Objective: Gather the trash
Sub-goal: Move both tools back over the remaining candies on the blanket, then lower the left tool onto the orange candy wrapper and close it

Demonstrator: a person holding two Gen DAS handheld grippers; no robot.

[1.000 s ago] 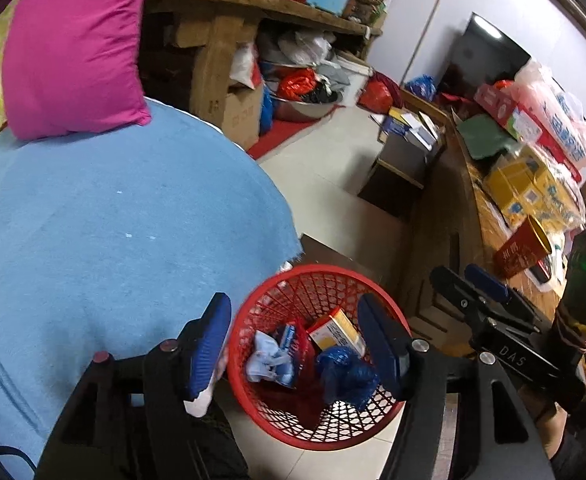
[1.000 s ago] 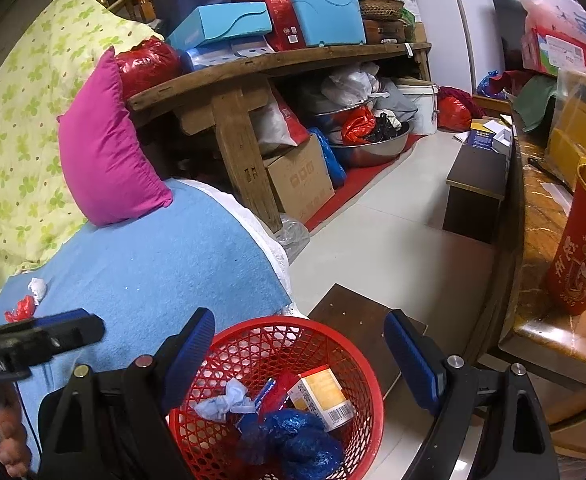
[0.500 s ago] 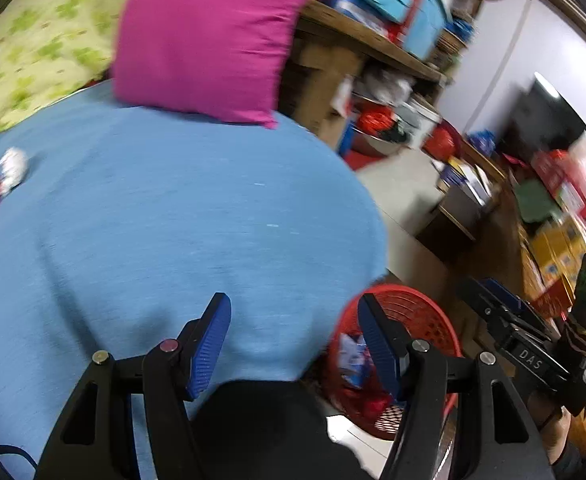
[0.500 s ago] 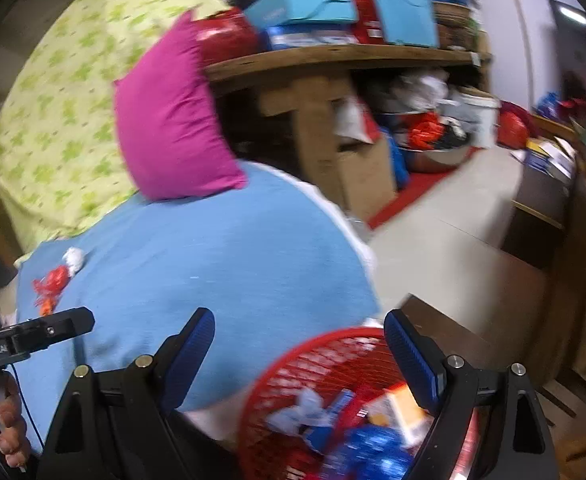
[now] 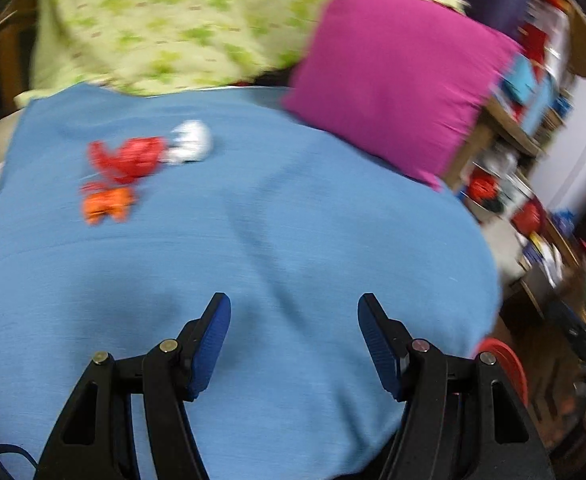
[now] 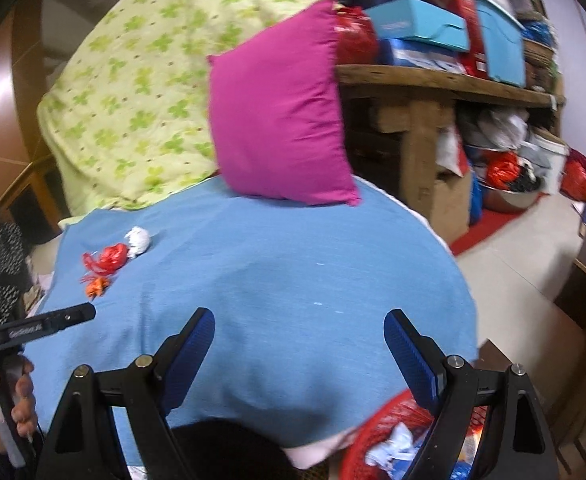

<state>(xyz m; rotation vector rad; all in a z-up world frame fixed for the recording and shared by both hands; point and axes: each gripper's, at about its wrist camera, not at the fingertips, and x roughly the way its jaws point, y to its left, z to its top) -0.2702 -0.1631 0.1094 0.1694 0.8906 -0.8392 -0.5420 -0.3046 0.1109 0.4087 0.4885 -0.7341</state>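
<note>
Three pieces of trash lie together on the blue bed cover [image 5: 293, 240] at its far left: a white crumpled wad [image 5: 191, 142] [image 6: 139, 240], a red crumpled wrapper [image 5: 127, 160] [image 6: 109, 258] and a small orange scrap [image 5: 107, 206] [image 6: 96, 288]. My left gripper [image 5: 294, 320] is open and empty over the bed, well short of the trash. My right gripper [image 6: 299, 334] is open and empty above the bed's near edge. The red mesh basket [image 6: 377, 432] [image 5: 509, 364] with trash inside sits on the floor at the lower right.
A magenta pillow [image 6: 281, 116] and a green-patterned quilt [image 6: 133, 92] lean at the back of the bed. A wooden bench [image 6: 433, 88] loaded with boxes stands to the right, with bags and a metal bowl [image 6: 509, 196] beneath. The left gripper's body [image 6: 33, 326] shows at the left edge.
Both views have swung left, away from the basket and toward the bed. The trash on the bed cover has come into fuller view. Both grippers stay open.
</note>
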